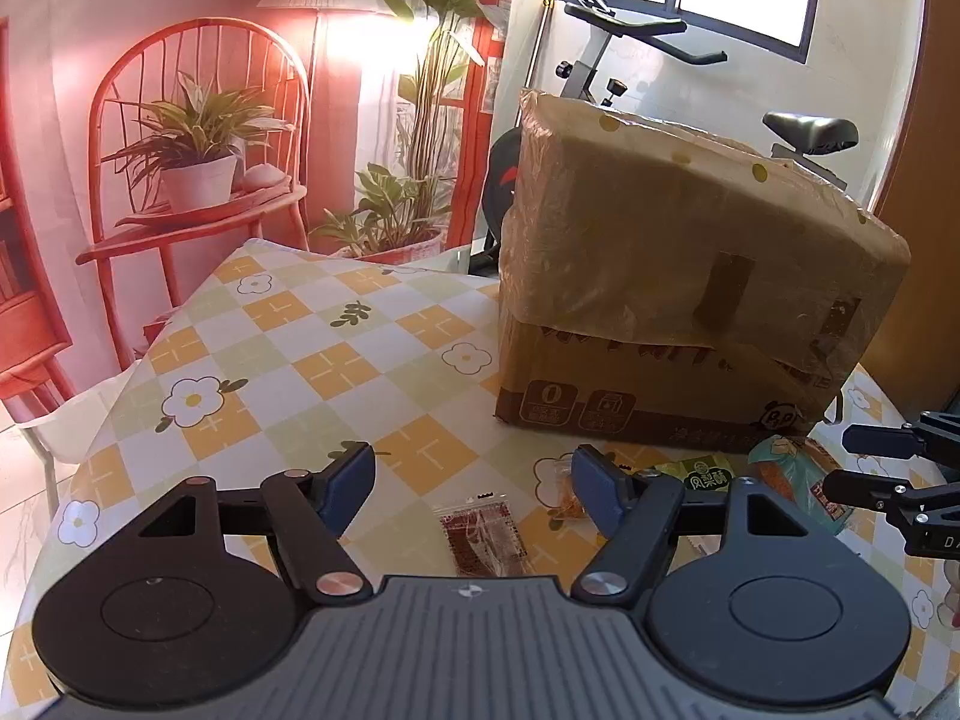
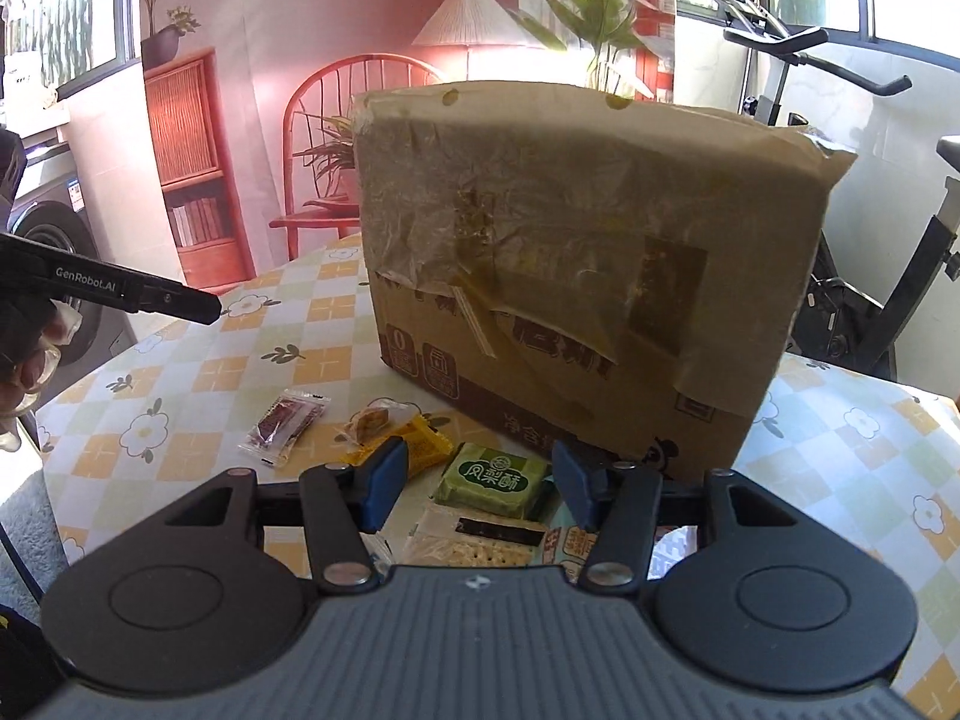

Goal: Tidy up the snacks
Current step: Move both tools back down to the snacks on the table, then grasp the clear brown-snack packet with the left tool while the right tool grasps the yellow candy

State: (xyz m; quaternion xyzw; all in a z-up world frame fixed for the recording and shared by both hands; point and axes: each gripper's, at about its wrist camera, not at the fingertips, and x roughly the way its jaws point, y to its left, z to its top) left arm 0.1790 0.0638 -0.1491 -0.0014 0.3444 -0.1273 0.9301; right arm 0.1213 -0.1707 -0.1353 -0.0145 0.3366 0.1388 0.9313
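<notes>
Left claw point(image 1: 474, 480) spread wide above the counter point(image 1: 288, 348), nothing pinched, a small clear packet with dark red contents point(image 1: 483, 537) lying flat just beyond its tips. Right claw point(image 2: 471, 480) also spread, gripping nothing, poised over a cluster of snacks: green square packet with white characters point(image 2: 495, 477) between its tips, yellow wrapper point(image 2: 420, 447) to the left, pale cracker pack point(image 2: 468, 543) nearer, clear-wrapped sweet point(image 2: 369, 420) farther left. All lying loose on the checked, flower-printed cloth, close to the near face of a big taped cardboard box point(image 2: 576, 276). Box blocking the far side of the counter. Exercise bike point(image 1: 630, 48) behind on the right.
</notes>
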